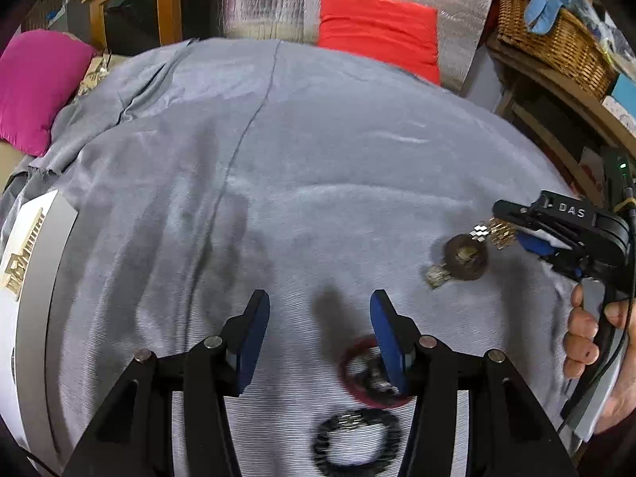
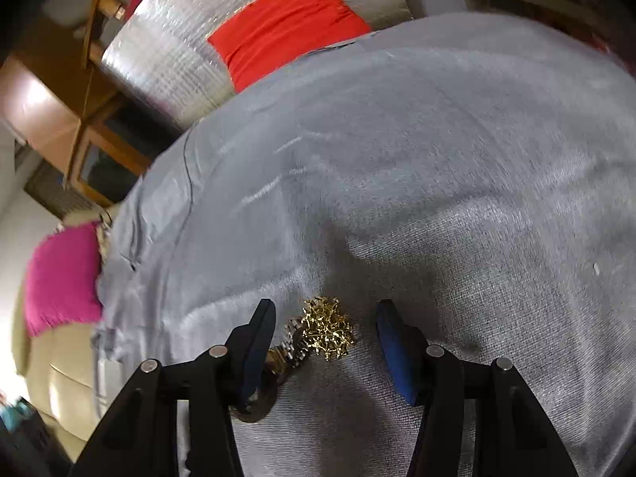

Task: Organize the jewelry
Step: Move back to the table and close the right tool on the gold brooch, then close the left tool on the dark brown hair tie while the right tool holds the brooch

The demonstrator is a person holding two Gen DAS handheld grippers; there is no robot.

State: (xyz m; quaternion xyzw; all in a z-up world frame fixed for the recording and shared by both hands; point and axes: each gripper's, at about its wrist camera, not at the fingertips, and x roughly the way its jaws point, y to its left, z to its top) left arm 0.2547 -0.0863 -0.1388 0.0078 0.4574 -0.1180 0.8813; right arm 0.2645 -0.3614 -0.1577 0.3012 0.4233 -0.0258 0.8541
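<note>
Grey cloth point(image 1: 318, 183) w/ jewelry: red bangle point(image 1: 359, 373) under left gripper point(image 1: 320, 342), jaws apart, gripping nothing. Gold piece point(image 2: 328, 332) btw. right gripper point(image 2: 326, 348) fingers, jaws apart, not pressing. Black bangle point(image 1: 357, 443) nearer.

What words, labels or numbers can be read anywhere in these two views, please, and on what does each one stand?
"DAS": raised letters on the black body of the right gripper, seen from the left wrist view.
Gold lettering on the white box at the left edge: too skewed and blurred to read.
Right wrist view: no text to be seen.
</note>
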